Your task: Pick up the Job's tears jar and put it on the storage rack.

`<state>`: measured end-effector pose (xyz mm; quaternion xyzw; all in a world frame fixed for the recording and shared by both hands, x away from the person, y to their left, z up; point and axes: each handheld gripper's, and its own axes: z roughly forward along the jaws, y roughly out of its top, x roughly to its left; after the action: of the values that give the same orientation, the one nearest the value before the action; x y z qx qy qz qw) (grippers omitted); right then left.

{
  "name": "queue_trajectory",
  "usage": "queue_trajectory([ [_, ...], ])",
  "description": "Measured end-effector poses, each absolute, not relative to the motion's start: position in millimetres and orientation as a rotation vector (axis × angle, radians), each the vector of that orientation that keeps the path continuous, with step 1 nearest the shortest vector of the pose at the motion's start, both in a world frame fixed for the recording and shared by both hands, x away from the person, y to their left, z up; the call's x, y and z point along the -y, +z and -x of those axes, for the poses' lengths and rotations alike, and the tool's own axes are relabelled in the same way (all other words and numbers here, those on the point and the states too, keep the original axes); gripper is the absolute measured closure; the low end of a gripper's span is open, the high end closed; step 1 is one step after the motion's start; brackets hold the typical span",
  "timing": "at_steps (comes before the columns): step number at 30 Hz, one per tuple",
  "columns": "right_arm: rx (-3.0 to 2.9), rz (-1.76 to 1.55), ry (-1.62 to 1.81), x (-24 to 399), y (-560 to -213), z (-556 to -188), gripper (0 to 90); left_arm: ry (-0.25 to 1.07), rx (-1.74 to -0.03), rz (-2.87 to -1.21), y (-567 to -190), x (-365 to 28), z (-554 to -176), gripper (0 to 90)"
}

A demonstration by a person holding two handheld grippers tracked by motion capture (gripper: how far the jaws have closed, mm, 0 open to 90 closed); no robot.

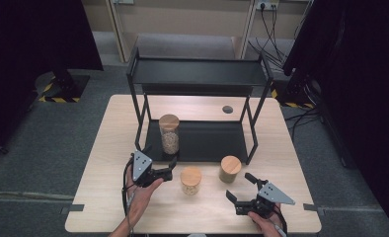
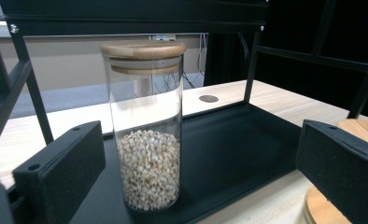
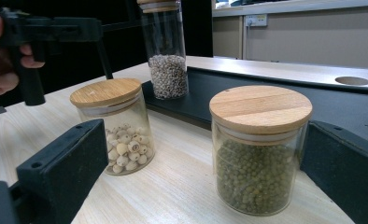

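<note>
The high view looks forward and down from above the near edge of the table [image 1: 108,163], taking in the whole rack [image 1: 197,74]. The left gripper view sits low and close, facing the tall jar [image 2: 147,126] on the rack's tray. The right gripper view, also low, faces two short jars [image 3: 257,149] close up, with the same tall jar behind

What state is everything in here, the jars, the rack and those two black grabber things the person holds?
Tall jar: upright on the rack's lower shelf, lid on, part filled with pale grains.
White-seed jar: upright on the table, lid on, under half full.
Green-bean jar: upright on the table, lid on, nearly full.
Rack: standing, top shelf bare.
Left gripper: open, holding nothing.
Right gripper: open, holding nothing.
</note>
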<state>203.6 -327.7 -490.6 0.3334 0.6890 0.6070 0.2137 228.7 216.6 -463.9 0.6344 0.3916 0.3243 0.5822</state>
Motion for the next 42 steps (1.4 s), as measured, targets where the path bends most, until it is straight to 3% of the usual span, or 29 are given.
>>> queue_trajectory([
  [23,-1.91,-0.936,1.699,327,-492,-207,1.5,0.707,-0.885,-1.486,-477,-226,-188,0.6],
  [42,-1.909,-0.934,1.705,327,-493,-206,1.5,0.764,-0.842,-1.511,-496,-226,-166,0.5],
])
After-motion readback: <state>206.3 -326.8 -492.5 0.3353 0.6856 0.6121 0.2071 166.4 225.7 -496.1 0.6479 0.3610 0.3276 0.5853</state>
